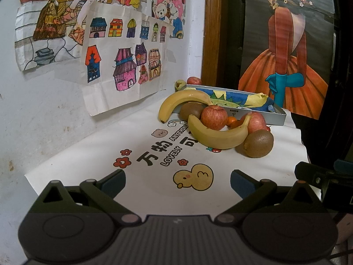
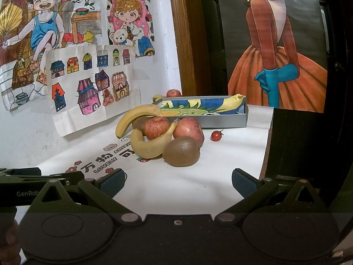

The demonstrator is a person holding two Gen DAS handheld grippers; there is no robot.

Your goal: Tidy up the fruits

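Observation:
A pile of fruit lies mid-table: two bananas (image 1: 217, 135) (image 2: 134, 116), two red apples (image 1: 214, 117) (image 2: 188, 129), two kiwis with the nearer one (image 1: 258, 143) (image 2: 182, 151) in front, and a small orange (image 1: 233, 121). A cherry tomato (image 2: 216, 135) sits apart at the right. Behind the pile stands a shallow grey tray (image 1: 276, 116) (image 2: 220, 122) lined with a coloured drawing. Another apple (image 1: 194, 80) (image 2: 173, 93) and a greenish fruit (image 1: 179, 84) lie behind the tray. My left gripper (image 1: 177, 182) and right gripper (image 2: 178, 182) are both open and empty, short of the pile.
The table wears a white printed cloth (image 1: 154, 154) and stands in a corner. Children's drawings (image 1: 123, 66) cover the left wall. A wooden door frame (image 2: 185, 44) and a dark poster (image 2: 275, 44) rise behind. The table's right edge (image 2: 267, 145) drops off. The right gripper's body (image 1: 320, 176) shows beside my left.

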